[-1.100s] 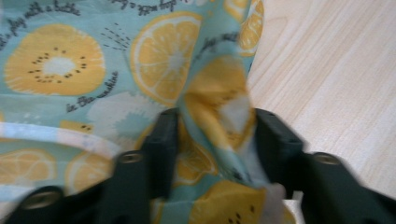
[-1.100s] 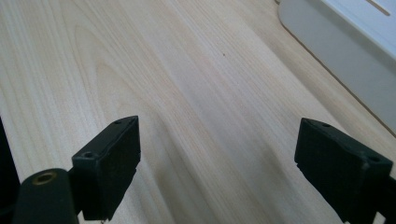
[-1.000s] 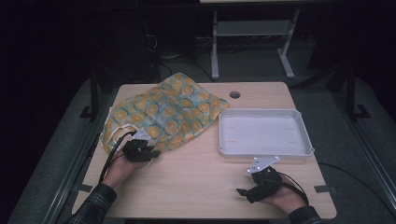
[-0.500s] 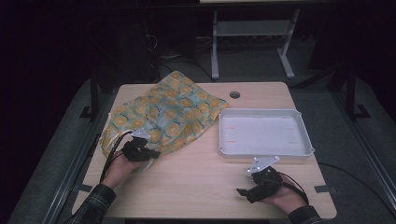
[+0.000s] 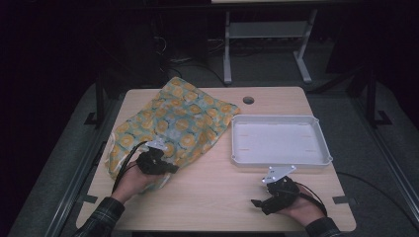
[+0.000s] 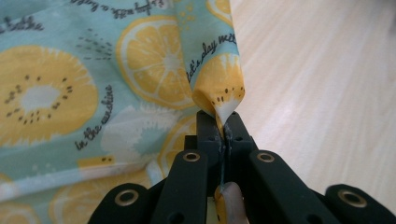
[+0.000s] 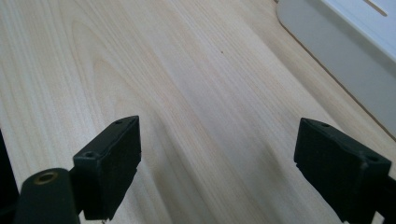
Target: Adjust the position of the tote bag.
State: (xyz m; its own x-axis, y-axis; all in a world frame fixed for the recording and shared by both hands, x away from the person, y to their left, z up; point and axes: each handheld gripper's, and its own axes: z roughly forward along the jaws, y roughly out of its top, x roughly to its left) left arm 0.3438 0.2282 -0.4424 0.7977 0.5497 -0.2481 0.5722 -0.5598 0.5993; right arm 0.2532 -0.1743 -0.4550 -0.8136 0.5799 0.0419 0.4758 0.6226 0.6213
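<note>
While beside the pinched cloth, white tray, nothing between.

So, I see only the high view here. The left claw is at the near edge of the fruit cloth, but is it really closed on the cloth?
Observer: Yes. In the left gripper view the left claw is shut on a pinched fold of the cloth, and a strip of fabric runs down between its jaws.
Operator: And the right claw, is it open?
Observer: Open wide. In the right gripper view the right claw has bare wood of the table between its jaws and holds nothing.
Operator: Is the tray near it?
Observer: The white tray lies ahead of it, at the upper right of that view, apart from the jaws.
</note>
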